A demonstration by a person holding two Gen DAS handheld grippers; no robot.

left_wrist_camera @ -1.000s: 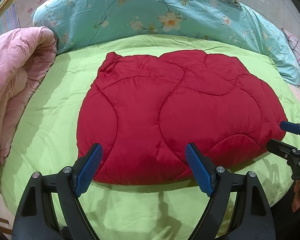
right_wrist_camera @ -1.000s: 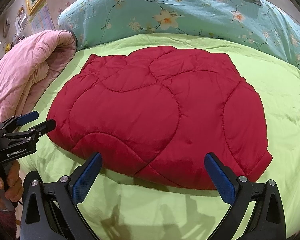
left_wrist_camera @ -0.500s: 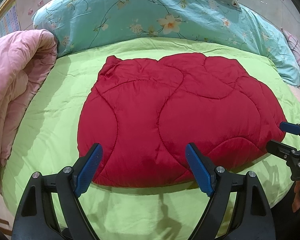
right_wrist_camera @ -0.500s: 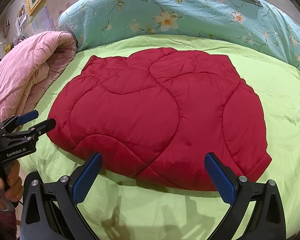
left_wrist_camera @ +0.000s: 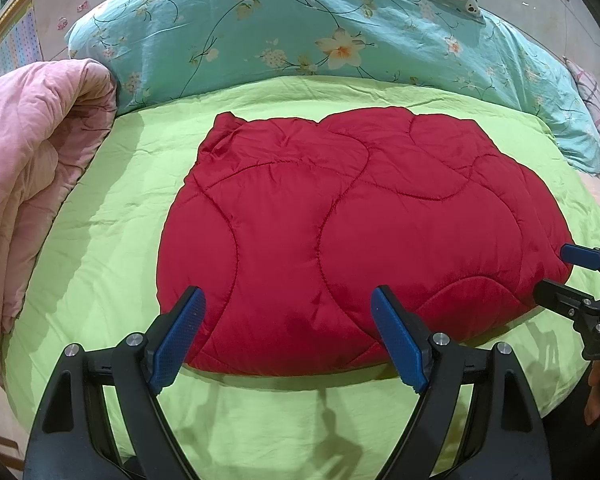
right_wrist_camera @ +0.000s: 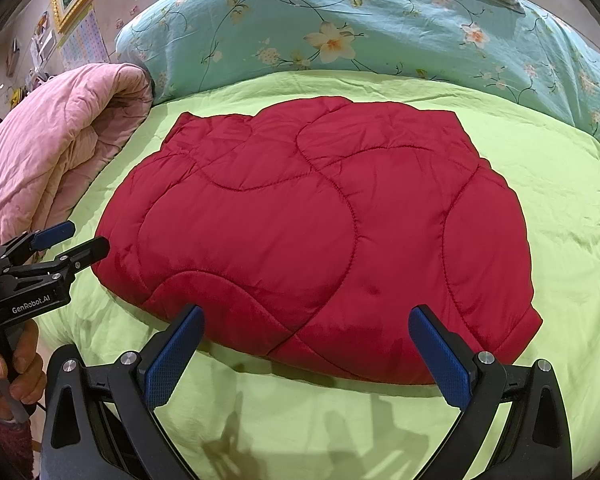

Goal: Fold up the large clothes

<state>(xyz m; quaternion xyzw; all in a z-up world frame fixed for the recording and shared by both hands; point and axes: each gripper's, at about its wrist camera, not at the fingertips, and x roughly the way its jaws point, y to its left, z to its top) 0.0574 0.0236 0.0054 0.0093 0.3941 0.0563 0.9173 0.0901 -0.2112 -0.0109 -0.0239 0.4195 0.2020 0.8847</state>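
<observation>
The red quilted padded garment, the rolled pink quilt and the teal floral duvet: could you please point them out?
Red quilted padded garment [left_wrist_camera: 340, 232], left wrist view, centre panel.
Rolled pink quilt [right_wrist_camera: 60, 140], right wrist view, top surface.
Teal floral duvet [left_wrist_camera: 260, 32], left wrist view, upper face.

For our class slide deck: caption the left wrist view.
Open left gripper hovers at the near edge of a folded red quilted garment on a green sheet.

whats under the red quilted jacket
The red quilted jacket lies flat on a lime green sheet, which shows all around it. Whatever lies directly beneath the jacket is covered and cannot be seen.
</observation>
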